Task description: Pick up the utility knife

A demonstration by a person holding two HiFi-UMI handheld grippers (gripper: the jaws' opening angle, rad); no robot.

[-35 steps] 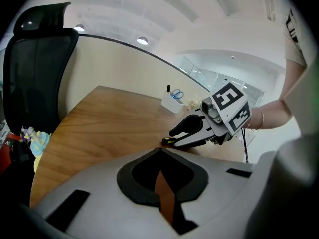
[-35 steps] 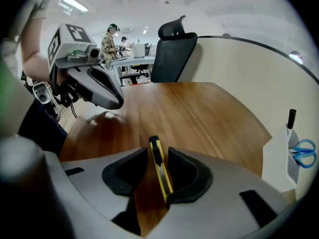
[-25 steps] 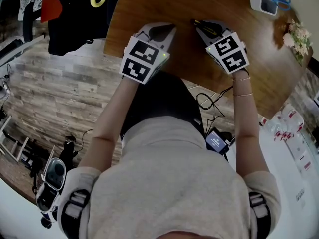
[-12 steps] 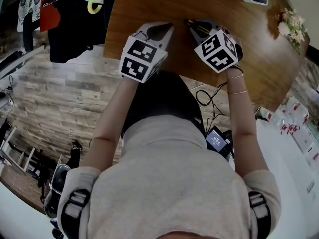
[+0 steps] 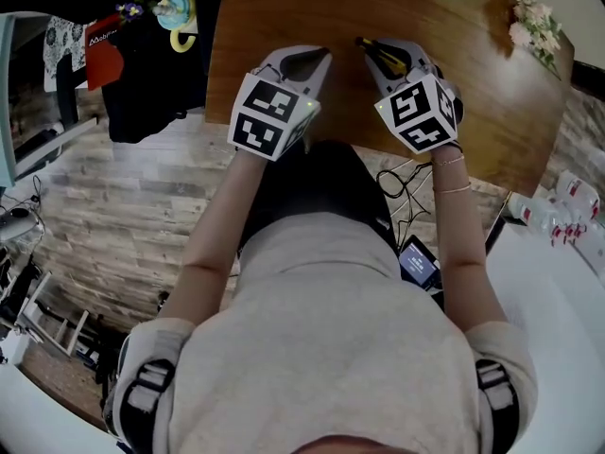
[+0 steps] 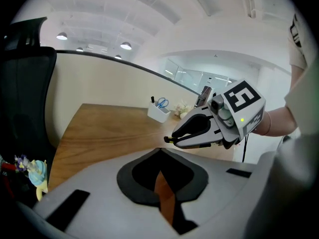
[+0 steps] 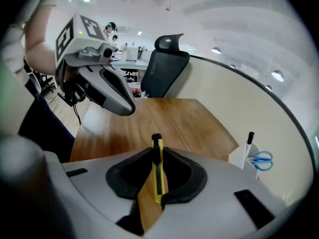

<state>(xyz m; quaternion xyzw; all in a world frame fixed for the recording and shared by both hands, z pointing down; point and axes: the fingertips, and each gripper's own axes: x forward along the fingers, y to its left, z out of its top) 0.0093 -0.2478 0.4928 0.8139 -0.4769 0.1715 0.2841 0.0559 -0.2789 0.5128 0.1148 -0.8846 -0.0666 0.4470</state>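
Observation:
The yellow and black utility knife [image 7: 157, 171] stands clamped between the jaws of my right gripper [image 7: 156, 144], its black end poking past the fingertips. In the head view the knife [image 5: 376, 53] sticks out of the right gripper [image 5: 367, 47], held above the wooden table [image 5: 284, 8]. My left gripper [image 5: 324, 53] hovers just to the left of it, jaws together with nothing in them. The left gripper view shows its own tips [image 6: 160, 151] meeting, and the right gripper [image 6: 168, 140] close ahead on the right.
A white pen holder [image 7: 254, 159] with blue scissors and a small flower bunch [image 5: 531, 22] stand at the table's far right. A black office chair [image 7: 167, 63] is at the table's far end. Cables and a small device [image 5: 416, 263] lie on the floor by the person.
The right gripper has risen and tipped with the knife in its jaws, lifting it off the table. The left gripper has risen a little beside it.

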